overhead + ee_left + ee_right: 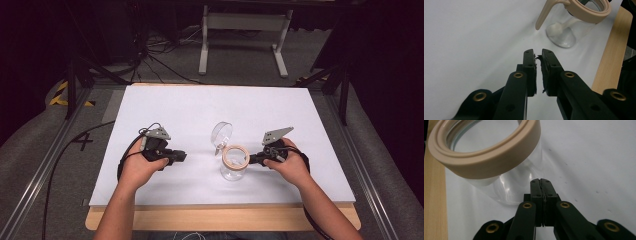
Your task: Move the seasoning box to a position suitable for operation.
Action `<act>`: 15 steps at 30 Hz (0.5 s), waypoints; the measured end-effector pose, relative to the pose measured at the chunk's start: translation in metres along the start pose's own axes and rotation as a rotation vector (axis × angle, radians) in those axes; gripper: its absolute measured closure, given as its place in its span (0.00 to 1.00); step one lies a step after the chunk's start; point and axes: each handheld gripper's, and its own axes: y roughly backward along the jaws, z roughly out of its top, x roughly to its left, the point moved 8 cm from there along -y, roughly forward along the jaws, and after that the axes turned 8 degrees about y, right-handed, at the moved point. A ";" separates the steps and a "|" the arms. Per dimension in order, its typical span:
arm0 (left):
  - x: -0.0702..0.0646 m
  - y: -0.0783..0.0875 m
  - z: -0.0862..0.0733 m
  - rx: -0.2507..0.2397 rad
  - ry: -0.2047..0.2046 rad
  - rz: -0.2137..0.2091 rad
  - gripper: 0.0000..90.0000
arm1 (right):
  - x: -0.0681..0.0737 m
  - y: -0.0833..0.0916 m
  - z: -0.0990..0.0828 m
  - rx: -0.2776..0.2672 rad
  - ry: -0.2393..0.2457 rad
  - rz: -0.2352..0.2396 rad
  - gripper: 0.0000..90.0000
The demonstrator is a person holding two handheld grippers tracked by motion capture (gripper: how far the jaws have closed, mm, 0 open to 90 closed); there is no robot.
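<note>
Glass jar (233, 165) with beige rim stands upright on white table (200, 110); left gripper (537, 56) jaws slightly apart, empty; right gripper (540, 180) jaws pressed together, tips beside jar.

A white-topped table (200, 107) carries a clear glass jar (234, 169) with a beige rim.

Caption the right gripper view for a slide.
Shut right claw at the side of a clear jar with a beige rim on a white table.
</note>
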 end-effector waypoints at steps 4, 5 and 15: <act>0.001 -0.001 0.002 -0.003 -0.004 -0.001 0.91 | 0.007 -0.002 -0.001 0.021 0.007 0.026 1.00; 0.000 -0.001 0.003 -0.009 0.001 -0.003 0.91 | 0.009 -0.002 -0.002 0.026 0.013 0.030 1.00; 0.001 -0.005 0.012 -0.033 0.011 -0.013 0.93 | 0.029 -0.007 0.000 0.051 0.040 0.068 1.00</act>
